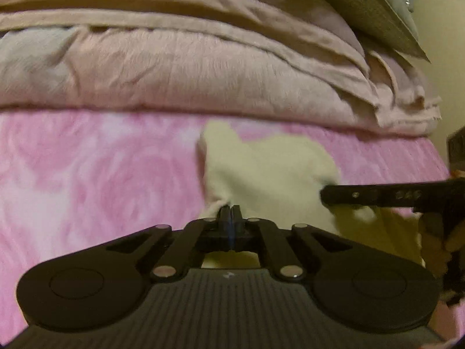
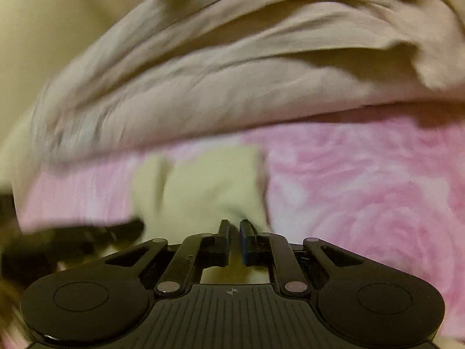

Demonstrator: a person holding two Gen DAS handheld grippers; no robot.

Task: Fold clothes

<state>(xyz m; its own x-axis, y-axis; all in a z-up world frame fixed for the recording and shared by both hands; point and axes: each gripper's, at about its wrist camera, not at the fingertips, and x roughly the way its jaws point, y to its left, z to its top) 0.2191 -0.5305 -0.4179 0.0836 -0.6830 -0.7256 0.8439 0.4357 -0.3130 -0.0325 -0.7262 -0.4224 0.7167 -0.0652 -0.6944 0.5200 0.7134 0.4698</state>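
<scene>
Small cream garment (image 1: 270, 168) lies on the pink rose-print bed cover (image 1: 101, 180), near the cover's far edge where the stacked beige blankets (image 1: 180, 67) begin; a grey-green cushion (image 1: 363, 8) sits on the blankets at the far right corner. Left tool (image 1: 231, 210): jaws pressed together, a pinch of the garment's near left edge puckered between the pads, so it has hold of the cloth. Right tool (image 2: 234, 226): jaws nearly closed with a slim gap showing; cream cloth sits right at the tips and under them, and from the left wrist view its finger lies across the garment's right side, but motion blur hides whether the pads truly bite, so the grip reads as likely, not certain. Judged step: both near corners being taken up, the start of a fold. Next move calls for lifting the two held points together, keeping the edge taut between them, carrying it toward the blankets and laying it level on the far part of the garment. Risk, as judged: thin pinch slipping, or the cover coming up too
</scene>
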